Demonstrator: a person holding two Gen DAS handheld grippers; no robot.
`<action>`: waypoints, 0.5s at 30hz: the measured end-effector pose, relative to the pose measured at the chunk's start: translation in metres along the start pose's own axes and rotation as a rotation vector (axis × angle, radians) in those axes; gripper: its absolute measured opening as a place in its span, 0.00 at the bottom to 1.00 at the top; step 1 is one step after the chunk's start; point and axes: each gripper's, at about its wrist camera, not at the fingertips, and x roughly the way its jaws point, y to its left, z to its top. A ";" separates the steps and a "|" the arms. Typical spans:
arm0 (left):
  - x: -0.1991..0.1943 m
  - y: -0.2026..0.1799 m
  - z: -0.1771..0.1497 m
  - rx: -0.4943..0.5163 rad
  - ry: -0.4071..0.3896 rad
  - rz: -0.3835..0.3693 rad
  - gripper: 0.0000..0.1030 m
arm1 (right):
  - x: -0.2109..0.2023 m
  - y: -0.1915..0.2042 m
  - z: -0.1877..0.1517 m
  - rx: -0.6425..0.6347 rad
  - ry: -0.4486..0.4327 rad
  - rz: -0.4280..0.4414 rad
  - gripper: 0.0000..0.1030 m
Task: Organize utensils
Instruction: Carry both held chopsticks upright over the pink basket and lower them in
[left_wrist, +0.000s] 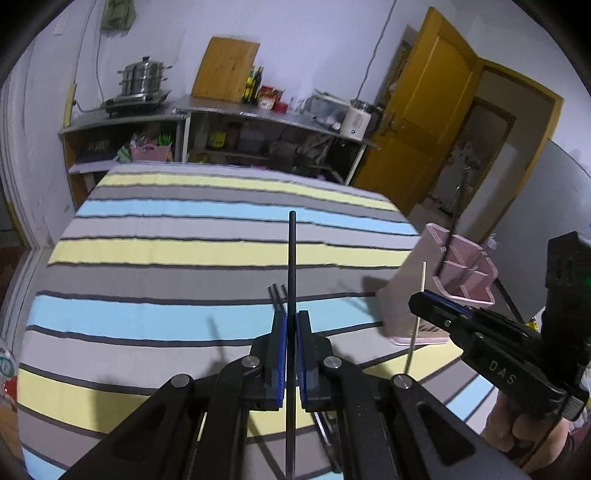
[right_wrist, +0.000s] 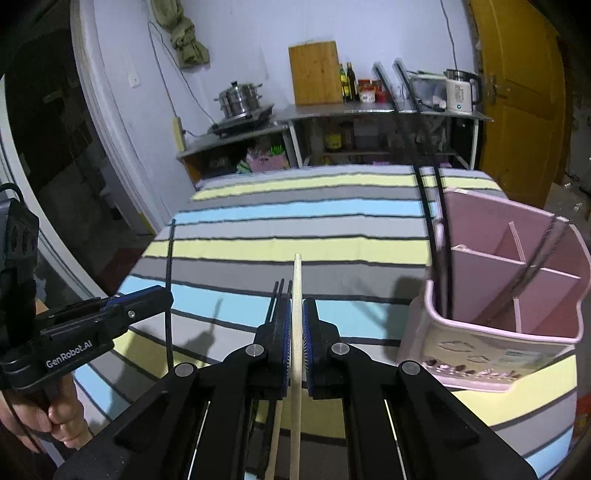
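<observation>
My left gripper is shut on a black chopstick that stands upright above the striped table. My right gripper is shut on a pale wooden chopstick, also held upright. The pink divided utensil holder stands on the table to the right of both grippers and holds two black chopsticks and a metal utensil. In the left wrist view the holder is at the right, behind the right gripper. A fork's tines show on the table just past the left fingers, and again in the right wrist view.
The striped tablecloth covers the table. Behind it are steel shelves with a steamer pot, a wooden cutting board, bottles and a kettle. A yellow door stands open at the right.
</observation>
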 end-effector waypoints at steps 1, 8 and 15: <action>-0.005 -0.003 0.000 0.004 -0.006 -0.008 0.04 | -0.006 -0.001 0.000 0.003 -0.010 0.003 0.06; -0.037 -0.020 0.005 0.037 -0.039 -0.050 0.04 | -0.038 -0.001 0.002 0.011 -0.065 0.010 0.06; -0.057 -0.032 0.007 0.054 -0.058 -0.077 0.04 | -0.061 -0.005 0.002 0.024 -0.102 0.009 0.06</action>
